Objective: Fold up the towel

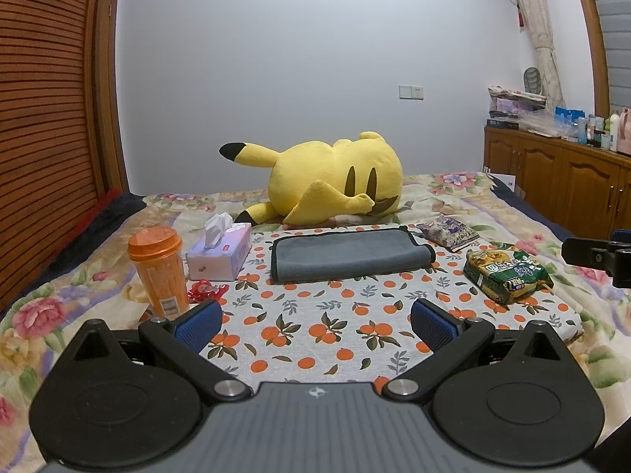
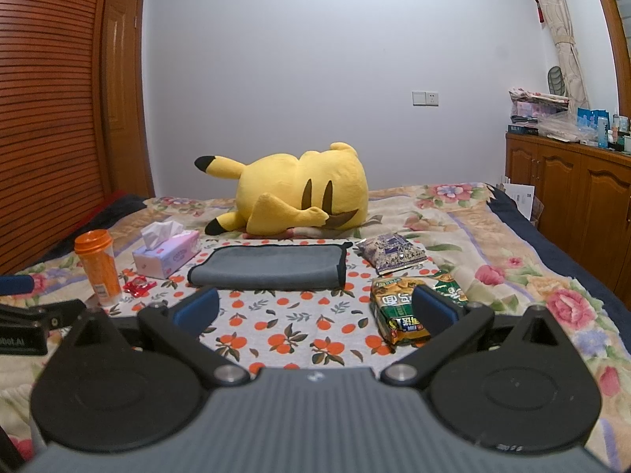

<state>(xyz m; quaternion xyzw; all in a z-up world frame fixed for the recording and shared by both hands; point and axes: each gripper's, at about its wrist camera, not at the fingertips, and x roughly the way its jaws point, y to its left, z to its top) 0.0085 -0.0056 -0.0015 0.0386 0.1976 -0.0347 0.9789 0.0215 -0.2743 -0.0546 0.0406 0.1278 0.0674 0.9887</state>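
Observation:
A grey towel with a dark hem (image 1: 349, 254) lies folded into a long flat strip on the orange-print cloth (image 1: 315, 327); it also shows in the right wrist view (image 2: 272, 266). My left gripper (image 1: 315, 323) is open and empty, held well short of the towel over the cloth. My right gripper (image 2: 315, 309) is open and empty, also short of the towel, with its right finger (image 2: 434, 311) in front of a green snack bag (image 2: 398, 309).
An orange cup (image 1: 159, 270), a tissue box (image 1: 219, 252) and a red wrapper (image 1: 205, 289) stand left of the towel. A purple packet (image 1: 447, 232) and the green snack bag (image 1: 506, 276) lie right. A yellow plush (image 1: 335, 183) lies behind. Wooden cabinets (image 1: 560, 185) stand far right.

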